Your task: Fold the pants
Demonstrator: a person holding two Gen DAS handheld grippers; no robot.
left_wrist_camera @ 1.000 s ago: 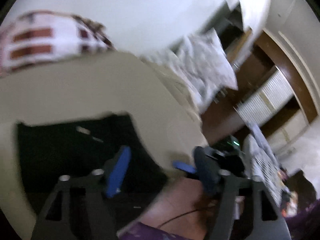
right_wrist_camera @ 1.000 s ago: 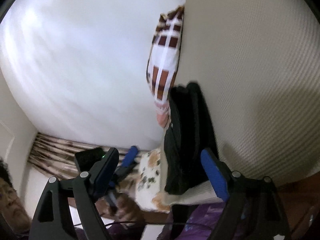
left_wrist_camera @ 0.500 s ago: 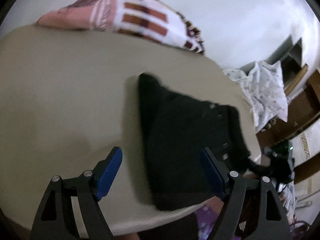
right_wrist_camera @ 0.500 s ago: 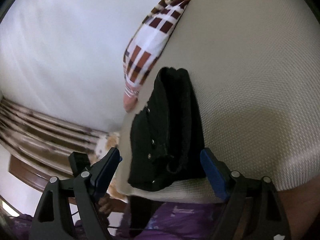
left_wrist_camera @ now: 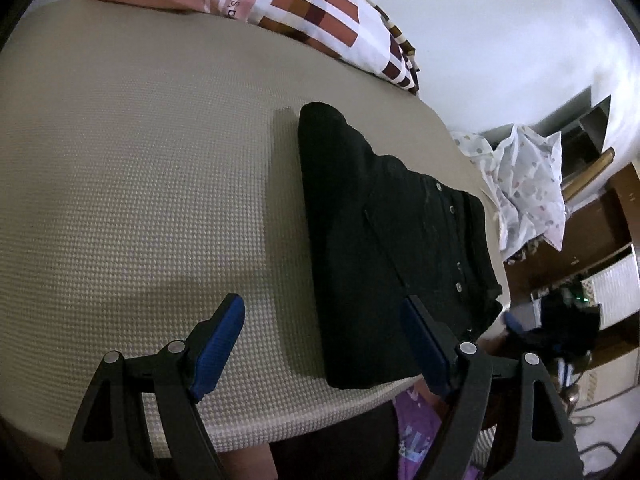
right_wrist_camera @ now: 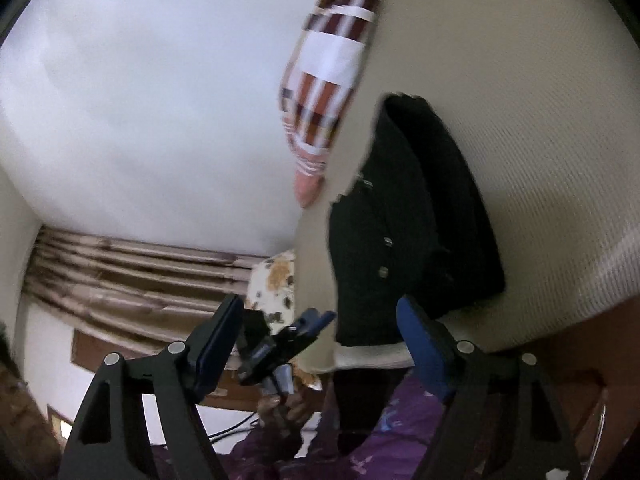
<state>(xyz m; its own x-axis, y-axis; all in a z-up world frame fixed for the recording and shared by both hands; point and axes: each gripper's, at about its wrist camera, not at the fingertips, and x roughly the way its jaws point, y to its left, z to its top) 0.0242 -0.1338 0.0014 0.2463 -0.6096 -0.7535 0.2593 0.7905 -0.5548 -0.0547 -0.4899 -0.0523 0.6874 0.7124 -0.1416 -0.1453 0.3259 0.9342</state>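
The black pants (left_wrist_camera: 384,240) lie folded into a thick narrow stack on the beige mattress (left_wrist_camera: 140,160), near its front edge. My left gripper (left_wrist_camera: 324,344) is open and empty, held just above the stack's near end. In the right wrist view the pants (right_wrist_camera: 412,232) lie ahead of my right gripper (right_wrist_camera: 320,340), which is open and empty and held off the mattress edge. The left gripper (right_wrist_camera: 296,336) shows there in the person's hand. The right gripper (left_wrist_camera: 556,328) shows at the right in the left wrist view.
A pink, white and brown patterned pillow (left_wrist_camera: 304,12) lies at the far end of the mattress, also in the right wrist view (right_wrist_camera: 328,80). White spotted cloth (left_wrist_camera: 524,184) hangs at the right over dark wooden furniture (left_wrist_camera: 600,216). The person's purple clothing (left_wrist_camera: 416,436) is at the front edge.
Both grippers have swung back from the folded pants and stay open. The left view has turned from the mattress edge onto the whole stack. The right gripper has tilted away toward the wall.
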